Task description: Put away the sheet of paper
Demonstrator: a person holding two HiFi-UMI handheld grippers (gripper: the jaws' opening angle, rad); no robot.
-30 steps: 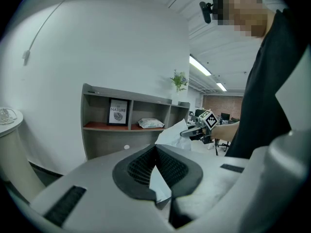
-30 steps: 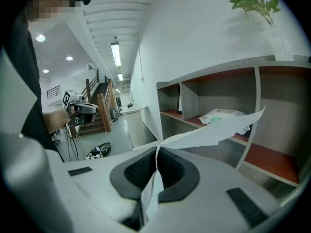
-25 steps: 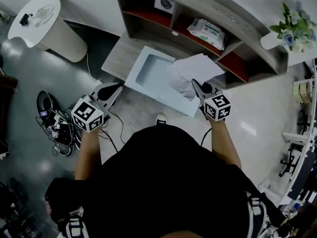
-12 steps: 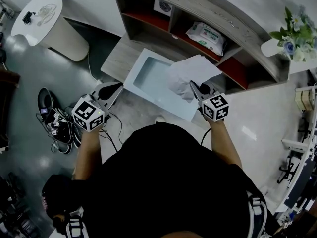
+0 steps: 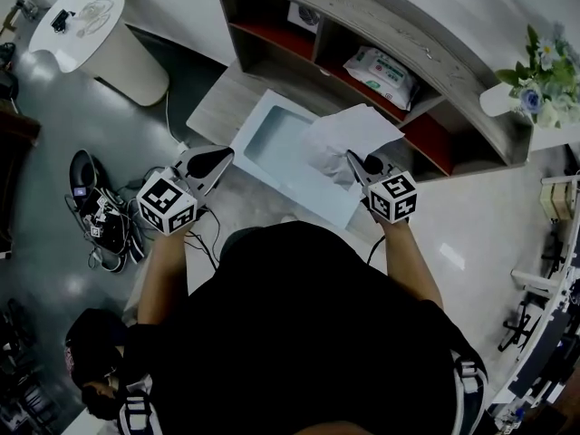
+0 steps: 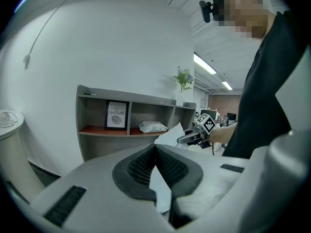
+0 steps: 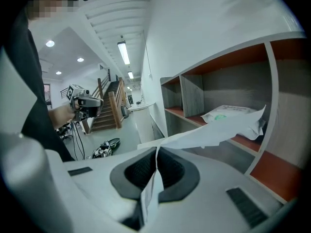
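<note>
The right gripper (image 5: 353, 161) sat right of centre in the head view, and its fingers were pinched tight on the sheet of paper (image 5: 349, 132). In the right gripper view the two pads (image 7: 146, 171) met with the paper's edge pressed between them. From there the sheet (image 7: 218, 132) fanned out crumpled toward the right of the frame, in front of the pack of wipes (image 7: 231, 113).

In the head view the sheet hung over the right end of a white tray (image 5: 272, 139), which lay on a low wooden worktop (image 5: 217, 102) in front of the shelf unit (image 5: 435, 57). Whether the paper touched the tray could not be told.

The left gripper (image 5: 220, 156) was at centre left, just off the tray's left corner and well apart from the sheet. Its fingers were closed tip to tip in the left gripper view (image 6: 155, 147). A pale wedge showed in the gap behind the tips, and what it was could not be made out.

The wipes (image 5: 384, 63) lay in a middle compartment of the shelf unit, and a framed print (image 5: 304, 14) stood in the one to its left. Flowers (image 5: 536, 62) stood at the far right. A round white stand (image 5: 82, 16) filled the upper left corner, and shoes (image 5: 95, 220) lay on the floor at the left edge.
</note>
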